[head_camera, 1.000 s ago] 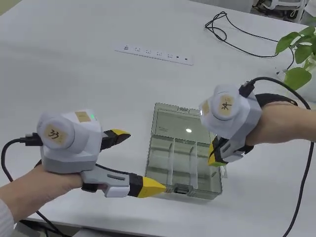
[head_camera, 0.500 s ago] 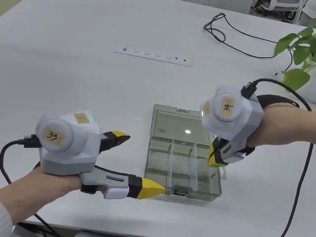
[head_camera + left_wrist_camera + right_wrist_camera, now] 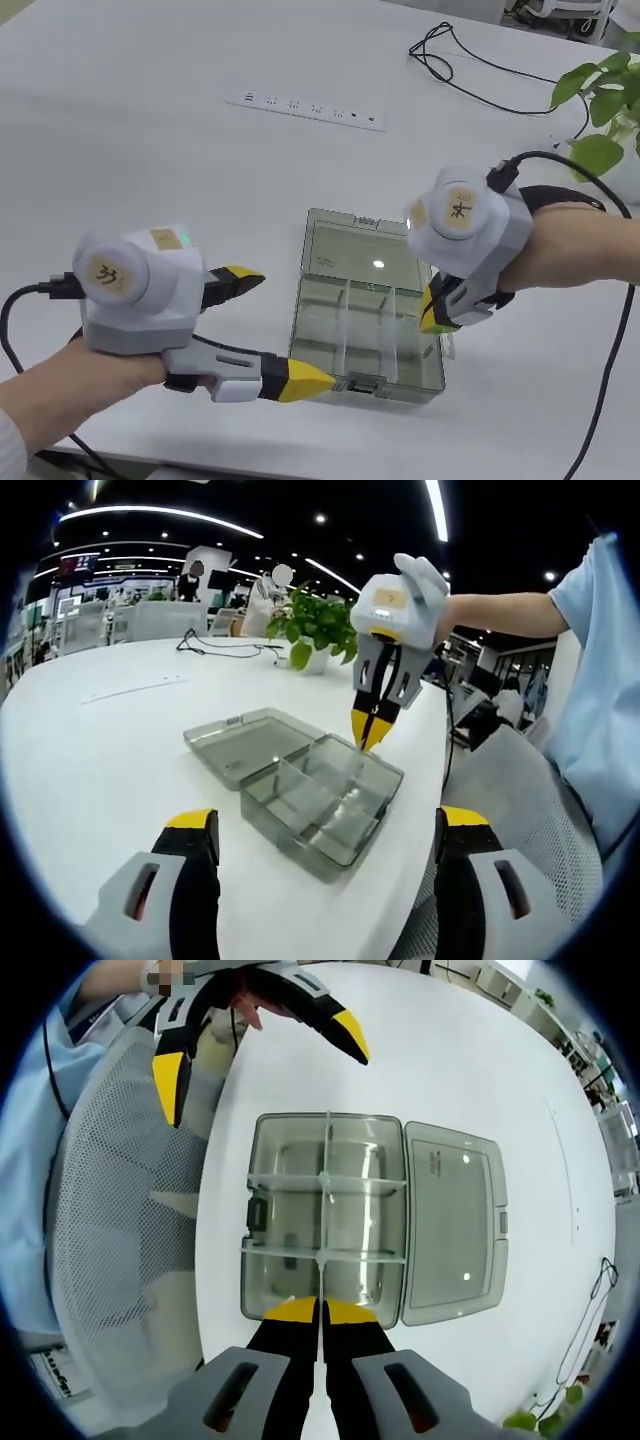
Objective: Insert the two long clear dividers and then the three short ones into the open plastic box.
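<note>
The open clear plastic box (image 3: 300, 330) lies near the table's front edge, its lid (image 3: 360, 250) folded flat behind it. Clear dividers cross the tray (image 3: 290, 1150) and split it into compartments. My right gripper (image 3: 432, 312) hangs over the tray's right side, shut on a thin clear divider (image 3: 321, 1332) that I see edge-on, pointing down into the tray. In the left gripper view the same right gripper (image 3: 372, 730) stands above the box (image 3: 300, 810). My left gripper (image 3: 275, 328) stays open just left of the box, holding nothing.
A white power strip (image 3: 305, 108) lies further back on the table. A black cable (image 3: 480, 75) and a potted plant (image 3: 600, 100) are at the back right. A mesh chair (image 3: 120, 1210) sits by the table's near edge.
The head view has shifted slightly. My right gripper holds the divider in almost the same spot over the box, and the left gripper has not moved.
</note>
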`<state>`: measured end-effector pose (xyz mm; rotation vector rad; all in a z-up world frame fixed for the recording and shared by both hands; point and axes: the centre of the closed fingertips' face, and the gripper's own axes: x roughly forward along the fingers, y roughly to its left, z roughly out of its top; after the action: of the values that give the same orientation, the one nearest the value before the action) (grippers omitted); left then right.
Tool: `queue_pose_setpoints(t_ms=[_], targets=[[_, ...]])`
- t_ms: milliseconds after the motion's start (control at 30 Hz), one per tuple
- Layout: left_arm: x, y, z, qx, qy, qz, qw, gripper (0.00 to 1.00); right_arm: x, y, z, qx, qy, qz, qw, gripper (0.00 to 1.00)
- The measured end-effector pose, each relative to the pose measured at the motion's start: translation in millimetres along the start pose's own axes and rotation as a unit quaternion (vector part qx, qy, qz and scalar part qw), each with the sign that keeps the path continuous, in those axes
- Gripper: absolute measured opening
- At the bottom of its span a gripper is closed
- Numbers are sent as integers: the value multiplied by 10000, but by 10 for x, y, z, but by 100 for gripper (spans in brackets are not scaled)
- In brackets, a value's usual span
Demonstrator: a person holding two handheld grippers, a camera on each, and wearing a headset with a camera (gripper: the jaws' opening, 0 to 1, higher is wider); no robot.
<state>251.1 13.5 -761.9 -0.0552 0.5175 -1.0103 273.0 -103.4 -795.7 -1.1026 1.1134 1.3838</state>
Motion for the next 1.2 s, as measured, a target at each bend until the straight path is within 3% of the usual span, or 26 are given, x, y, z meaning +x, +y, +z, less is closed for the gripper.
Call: queue_pose_setpoints(t_ms=[667,933,1067,1133,1200], targets=[[13,-28,-13,-28,-10,-20,10000,90,-6,18,-1,82,12,12,10000,2],[-24,10,-39,-66,-42,66,9999,90,169,25,-17,52,28,-56,10000,2],[-39,34,-55,-64,-68,132,9999,90,178,15,-20,83,-19,-134,9999,2],[-46,100,-57,13,-54,207,9998,90,175,18,-24,134,-99,-178,9997,2],[-56,156,3,-18,-189,274,9994,90,199,25,-26,178,-154,-226,9995,2]])
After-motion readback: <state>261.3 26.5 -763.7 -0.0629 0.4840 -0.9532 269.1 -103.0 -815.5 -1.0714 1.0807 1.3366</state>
